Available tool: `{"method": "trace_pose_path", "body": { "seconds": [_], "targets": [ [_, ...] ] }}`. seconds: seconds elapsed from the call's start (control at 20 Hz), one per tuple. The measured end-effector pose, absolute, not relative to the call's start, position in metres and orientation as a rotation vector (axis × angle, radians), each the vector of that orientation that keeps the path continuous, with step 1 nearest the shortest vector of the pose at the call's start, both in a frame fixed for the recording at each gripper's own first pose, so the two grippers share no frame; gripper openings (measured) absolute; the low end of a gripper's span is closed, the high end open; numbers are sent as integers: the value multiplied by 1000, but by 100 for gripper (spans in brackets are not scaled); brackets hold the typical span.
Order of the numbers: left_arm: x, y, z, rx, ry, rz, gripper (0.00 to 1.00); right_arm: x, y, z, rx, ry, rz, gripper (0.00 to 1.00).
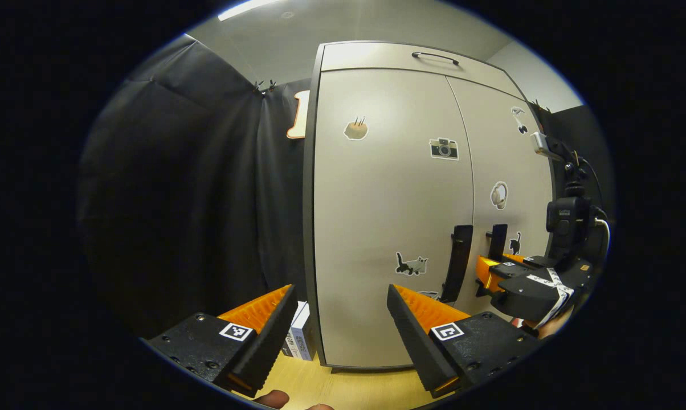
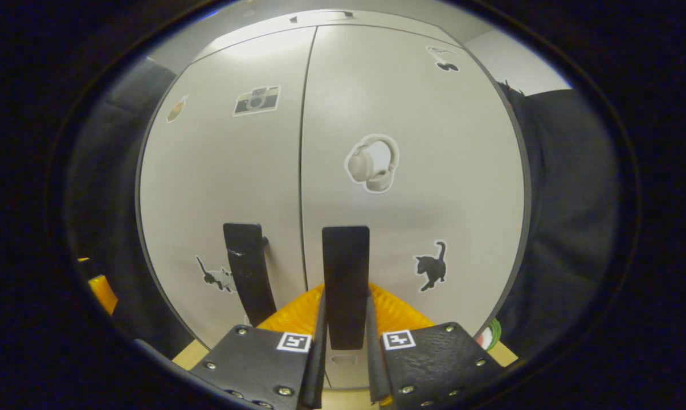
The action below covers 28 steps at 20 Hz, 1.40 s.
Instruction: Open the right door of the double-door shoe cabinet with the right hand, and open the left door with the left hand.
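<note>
Cabinet [image 1: 388,228] doors closed; upright right handle [image 2: 346,285] clamped by right gripper [image 2: 346,336], left gripper [image 1: 340,319] fingers wide.

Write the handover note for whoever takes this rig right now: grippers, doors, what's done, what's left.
Right gripper: shut on the black vertical bar handle of the right door.
Left gripper: open, holding nothing, facing the pale grey left door, off to the side of its black bar handle.
Pale grey double-door shoe cabinet: both doors look closed.
Done: right handle gripped.
Left: pull the right door open, then grip the left handle and open that door.
</note>
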<state>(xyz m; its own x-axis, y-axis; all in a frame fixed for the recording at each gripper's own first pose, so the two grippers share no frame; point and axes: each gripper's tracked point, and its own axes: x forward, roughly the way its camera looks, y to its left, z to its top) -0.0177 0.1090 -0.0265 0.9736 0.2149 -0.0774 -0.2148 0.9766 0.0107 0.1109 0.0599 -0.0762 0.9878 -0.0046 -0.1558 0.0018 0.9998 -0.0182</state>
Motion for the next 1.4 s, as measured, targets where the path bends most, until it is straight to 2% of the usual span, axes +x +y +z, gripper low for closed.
{"method": "trace_pose_path", "body": {
  "seconds": [0.05,0.1,0.15,1.0,1.05,1.4],
  "targets": [
    [-19,109,-27,1,81,216,98,110,60,-77,-12,165,-2,25],
    [-20,109,-28,0,81,217,98,110,60,-77,-11,165,2,30],
    [-21,109,-28,-2,83,217,98,110,59,-77,-14,164,3,25],
    [-52,110,-31,-26,85,239,98,92,52,-71,12,124,30,26],
    [-55,110,-31,-26,84,243,98,90,53,-70,25,114,35,11],
    [-71,115,-31,-24,85,264,98,82,49,-71,46,129,60,11]
  ]
}}
